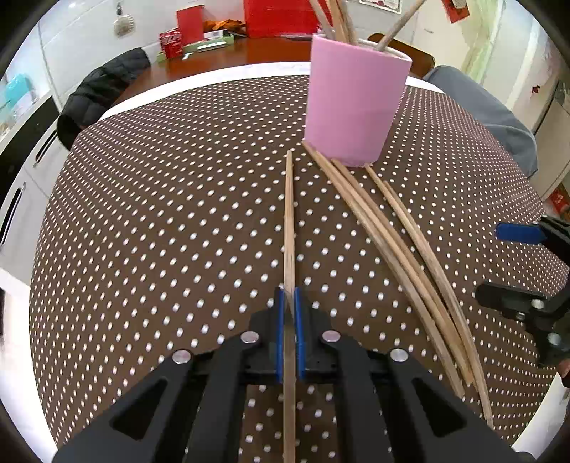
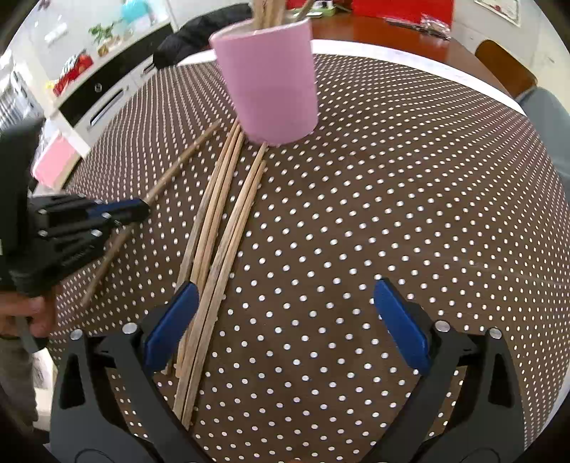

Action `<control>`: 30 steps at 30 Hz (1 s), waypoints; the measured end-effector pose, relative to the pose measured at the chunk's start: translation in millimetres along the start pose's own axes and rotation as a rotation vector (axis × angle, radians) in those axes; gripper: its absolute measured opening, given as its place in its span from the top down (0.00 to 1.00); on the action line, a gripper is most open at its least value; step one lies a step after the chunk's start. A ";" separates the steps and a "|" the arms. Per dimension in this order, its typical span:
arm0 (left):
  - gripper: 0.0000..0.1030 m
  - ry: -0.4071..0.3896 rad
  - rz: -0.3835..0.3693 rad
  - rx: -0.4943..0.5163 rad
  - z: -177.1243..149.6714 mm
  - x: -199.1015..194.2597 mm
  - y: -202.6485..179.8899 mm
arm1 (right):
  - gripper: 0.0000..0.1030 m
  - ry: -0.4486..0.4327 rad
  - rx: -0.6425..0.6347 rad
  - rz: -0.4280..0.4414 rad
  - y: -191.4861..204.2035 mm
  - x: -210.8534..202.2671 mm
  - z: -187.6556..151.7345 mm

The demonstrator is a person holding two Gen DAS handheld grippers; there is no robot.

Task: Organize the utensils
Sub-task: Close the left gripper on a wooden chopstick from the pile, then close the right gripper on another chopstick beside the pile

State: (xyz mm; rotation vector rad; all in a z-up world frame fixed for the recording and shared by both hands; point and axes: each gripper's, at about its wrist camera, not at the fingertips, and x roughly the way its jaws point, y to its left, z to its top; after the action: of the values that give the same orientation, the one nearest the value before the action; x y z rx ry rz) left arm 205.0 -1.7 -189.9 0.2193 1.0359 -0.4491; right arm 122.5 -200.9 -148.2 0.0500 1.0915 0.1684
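Note:
A pink cup [image 1: 352, 103] [image 2: 270, 82] stands on the dotted brown tablecloth [image 1: 160, 213] [image 2: 392, 196], with several wooden chopsticks upright in it. My left gripper [image 1: 289, 302] [image 2: 142, 208] is shut on a single chopstick [image 1: 289, 220] [image 2: 178, 167] that lies pointing toward the cup. Several more chopsticks [image 1: 402, 249] [image 2: 221, 228] lie in a loose bundle just right of it, their tips at the cup's foot. My right gripper [image 2: 285, 302] [image 1: 513, 263] is open above the cloth; its left finger [image 2: 174, 320] sits over the bundle's near ends, and nothing is gripped.
A dark jacket [image 1: 103, 92] hangs over a chair beyond the table's far left edge. A wooden table [image 1: 228, 57] behind carries red boxes [image 1: 278, 17]. A grey seat [image 1: 491, 114] stands at the right. A person's hand [image 2: 25, 313] holds the left gripper.

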 end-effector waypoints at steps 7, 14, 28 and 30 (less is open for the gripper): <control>0.94 -0.005 0.002 -0.027 -22.5 -13.1 10.1 | 0.15 0.032 -0.042 -0.041 17.5 15.1 2.8; 0.94 -0.007 -0.001 -0.032 -25.1 -18.6 12.8 | 0.16 0.032 -0.049 -0.073 20.8 14.6 8.0; 0.94 -0.008 -0.001 -0.033 -33.1 -26.3 8.6 | 0.16 0.088 -0.141 -0.145 40.2 21.9 8.1; 0.94 -0.009 0.002 -0.033 -33.2 -26.3 6.0 | 0.27 0.093 -0.133 -0.105 42.9 19.3 7.5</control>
State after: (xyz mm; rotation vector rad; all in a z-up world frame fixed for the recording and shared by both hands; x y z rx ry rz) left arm 170.6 23.0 -183.9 0.1888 1.0335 -0.4301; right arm 133.0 -155.1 -156.4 -0.1355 1.1705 0.1500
